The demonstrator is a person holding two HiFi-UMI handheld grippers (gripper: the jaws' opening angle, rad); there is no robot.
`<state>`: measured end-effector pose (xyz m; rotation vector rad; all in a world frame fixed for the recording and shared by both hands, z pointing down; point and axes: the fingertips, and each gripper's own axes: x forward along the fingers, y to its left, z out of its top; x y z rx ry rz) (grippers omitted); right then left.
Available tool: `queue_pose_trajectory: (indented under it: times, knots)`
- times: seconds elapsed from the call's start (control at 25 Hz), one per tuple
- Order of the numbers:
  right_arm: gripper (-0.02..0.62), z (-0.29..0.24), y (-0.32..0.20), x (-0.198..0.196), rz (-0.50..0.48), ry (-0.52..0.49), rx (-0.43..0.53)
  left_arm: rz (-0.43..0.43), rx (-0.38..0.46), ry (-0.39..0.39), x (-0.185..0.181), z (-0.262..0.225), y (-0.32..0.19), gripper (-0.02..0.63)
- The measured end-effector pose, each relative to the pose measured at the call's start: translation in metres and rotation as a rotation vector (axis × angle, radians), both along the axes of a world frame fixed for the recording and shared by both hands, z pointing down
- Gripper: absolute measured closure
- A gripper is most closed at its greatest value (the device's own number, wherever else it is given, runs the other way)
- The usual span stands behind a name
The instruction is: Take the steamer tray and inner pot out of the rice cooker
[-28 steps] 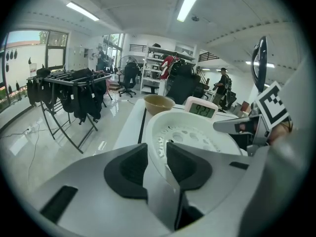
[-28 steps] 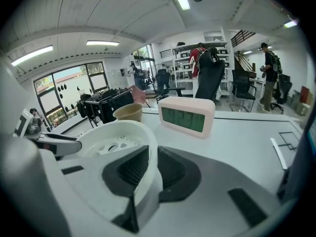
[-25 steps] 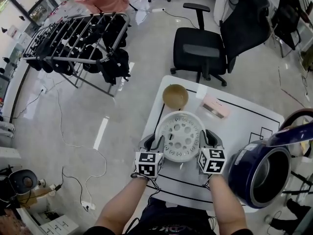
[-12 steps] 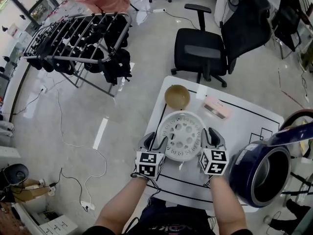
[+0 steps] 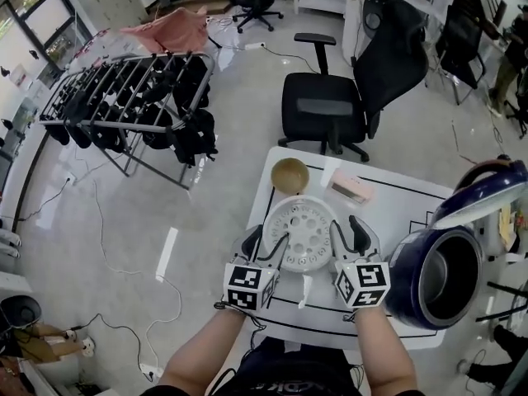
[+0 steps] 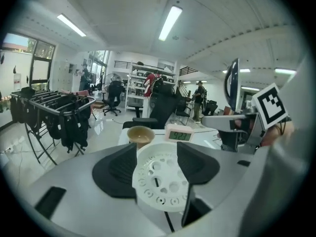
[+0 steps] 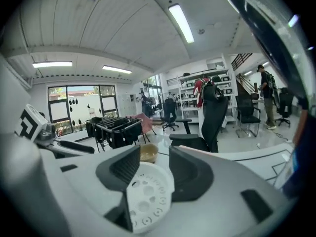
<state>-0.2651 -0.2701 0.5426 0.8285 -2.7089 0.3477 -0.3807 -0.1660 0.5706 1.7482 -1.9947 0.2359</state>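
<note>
The white perforated steamer tray (image 5: 304, 234) lies flat on the white table (image 5: 396, 209), between my two grippers. My left gripper (image 5: 266, 244) hovers at its left rim and my right gripper (image 5: 351, 236) at its right rim. Both have just been opening their jaws, and no pad presses on anything. In the left gripper view the steamer tray (image 6: 160, 174) shows below and beyond the spread jaws. The right gripper view has the steamer tray (image 7: 148, 194) low between its jaws too. The blue rice cooker (image 5: 412, 291) stands at the right, lid (image 5: 483, 190) up, with the inner pot (image 5: 450, 279) inside.
A tan bowl (image 5: 289, 175) and a pink digital clock (image 5: 351, 188) sit on the table's far side. A black office chair (image 5: 326, 110) stands beyond the table. A drying rack (image 5: 124, 89) hung with dark clothes is on the floor at the left, with cables nearby.
Both grippers have let go of the steamer tray's rim, opened and risen off the table. The tray stays where it was put down.
</note>
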Motion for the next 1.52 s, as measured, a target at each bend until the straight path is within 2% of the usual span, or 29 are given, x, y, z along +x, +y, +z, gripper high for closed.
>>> queue_pose_trajectory:
  times: [0.08,0.16,0.32,0.48,0.6,0.72,0.92,1.2,1.4,1.52]
  knots:
    - [0.368,-0.03,0.008,0.006,-0.002,-0.057,0.037,0.033,0.049,0.017,0.01,-0.027,-0.001,0.337]
    - [0.347,-0.062,0.016,0.015,0.004,-0.1,0.086,0.088,0.104,0.037,0.025,-0.055,-0.003,0.319]
    - [0.345,-0.118,0.03,0.05,0.064,-0.139,0.182,0.24,0.211,0.035,0.069,-0.108,-0.013,0.287]
    - [0.345,-0.166,0.044,0.106,0.157,-0.159,0.242,0.355,0.285,0.047,0.124,-0.153,-0.011,0.284]
    - [0.345,-0.197,0.055,0.151,0.249,-0.162,0.324,0.461,0.338,0.05,0.163,-0.178,-0.012,0.282]
    - [0.345,-0.213,0.069,0.191,0.324,-0.142,0.376,0.534,0.363,0.054,0.195,-0.194,-0.01,0.281]
    - [0.345,-0.221,0.084,0.255,0.464,-0.1,0.392,0.663,0.387,0.063,0.246,-0.201,-0.005,0.281]
    - [0.345,-0.224,0.091,0.329,0.592,-0.095,0.362,0.729,0.39,0.065,0.296,-0.212,-0.005,0.281]
    - [0.345,-0.213,0.082,0.368,0.615,-0.076,0.336,0.727,0.373,0.062,0.326,-0.206,-0.015,0.281]
    - [0.345,-0.201,0.069,0.389,0.616,-0.067,0.303,0.699,0.346,0.088,0.341,-0.198,-0.023,0.281]
